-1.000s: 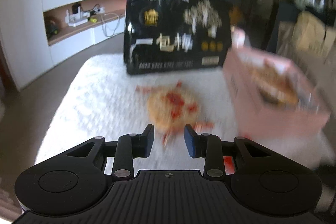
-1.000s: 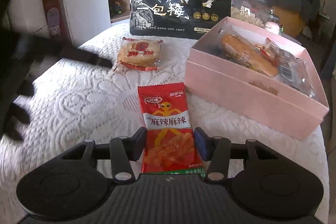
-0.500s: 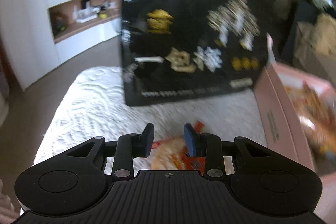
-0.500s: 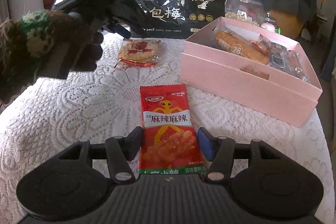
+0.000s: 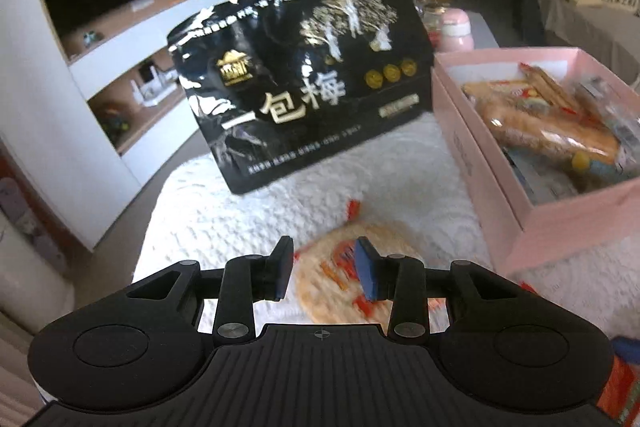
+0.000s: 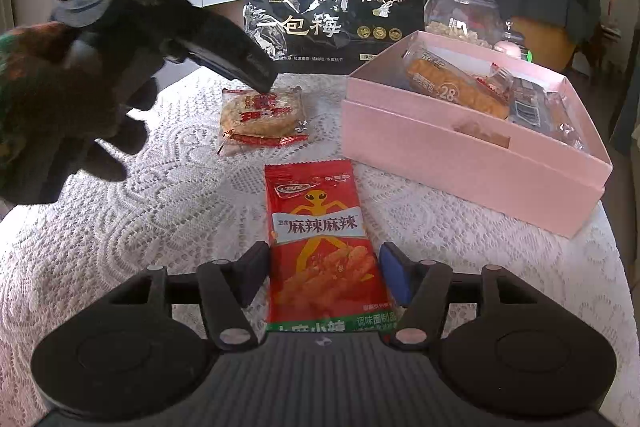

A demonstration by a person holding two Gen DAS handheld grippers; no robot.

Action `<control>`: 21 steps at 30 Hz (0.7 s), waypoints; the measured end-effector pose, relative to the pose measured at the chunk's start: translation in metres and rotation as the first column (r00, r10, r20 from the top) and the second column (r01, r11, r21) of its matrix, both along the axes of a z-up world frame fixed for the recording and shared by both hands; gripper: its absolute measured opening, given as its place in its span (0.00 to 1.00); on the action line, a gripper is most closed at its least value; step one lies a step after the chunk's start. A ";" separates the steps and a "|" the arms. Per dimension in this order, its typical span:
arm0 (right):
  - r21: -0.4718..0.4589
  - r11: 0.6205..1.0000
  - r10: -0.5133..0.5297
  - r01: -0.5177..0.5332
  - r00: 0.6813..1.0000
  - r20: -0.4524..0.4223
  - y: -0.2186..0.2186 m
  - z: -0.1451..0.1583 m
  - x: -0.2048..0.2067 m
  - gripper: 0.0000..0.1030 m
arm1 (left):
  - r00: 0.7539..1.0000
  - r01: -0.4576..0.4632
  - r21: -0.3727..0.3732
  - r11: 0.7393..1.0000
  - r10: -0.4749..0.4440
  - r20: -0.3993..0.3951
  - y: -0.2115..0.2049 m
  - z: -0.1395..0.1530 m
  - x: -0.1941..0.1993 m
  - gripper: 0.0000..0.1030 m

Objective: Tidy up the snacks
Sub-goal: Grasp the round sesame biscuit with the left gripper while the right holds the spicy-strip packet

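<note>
Hovering over the round cracker packet (image 5: pixel 352 267) on the lace-covered surface (image 5: pixel 224 203), the left claw (image 5: pixel 325 269) had its jaws opening, nothing pinched between them. That packet looked light, crinkly and brittle inside, best taken by a sealed edge. Behind stood a black bag (image 5: pixel 304 75) reading "一包梅", beside the pink box (image 5: pixel 560 223) of snacks.

From the right wrist, the right claw (image 6: pixel 323 277) was opening too, its jaws straddling the red packet (image 6: pixel 324 247) without pressing it. Thin, soft and slippery, it would suit a pinch across its width. It read "麻辣麻辣".
</note>
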State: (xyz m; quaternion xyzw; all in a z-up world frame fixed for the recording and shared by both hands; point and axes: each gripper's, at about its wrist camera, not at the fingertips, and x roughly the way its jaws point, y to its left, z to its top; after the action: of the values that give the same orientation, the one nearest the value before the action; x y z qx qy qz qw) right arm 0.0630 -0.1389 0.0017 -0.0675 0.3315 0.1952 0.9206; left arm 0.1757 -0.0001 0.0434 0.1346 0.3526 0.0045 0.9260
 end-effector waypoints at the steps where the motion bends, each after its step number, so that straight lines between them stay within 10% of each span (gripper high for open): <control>1: -0.001 1.000 0.000 0.000 1.000 0.000 0.001 0.000 0.000 0.60 | 1.000 0.004 -0.011 1.000 -0.004 -0.020 -0.002 -0.002 -0.001 0.39; 8: -0.002 1.000 -0.004 0.004 1.000 0.003 0.001 -0.001 0.000 0.60 | 0.998 -0.002 -0.075 0.997 -0.004 -0.067 -0.013 -0.009 0.006 0.38; 21: -0.002 1.000 -0.005 0.005 1.000 0.003 0.002 -0.001 -0.001 0.61 | 0.999 0.031 0.079 0.996 -0.028 -0.036 -0.014 -0.016 0.001 0.42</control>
State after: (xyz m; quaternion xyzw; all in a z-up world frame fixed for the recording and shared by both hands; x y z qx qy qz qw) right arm 0.0624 -0.1371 0.0006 -0.0679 0.3304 0.1925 0.9215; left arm 0.1772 -0.0137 0.0276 0.1767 0.3663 0.0025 0.9136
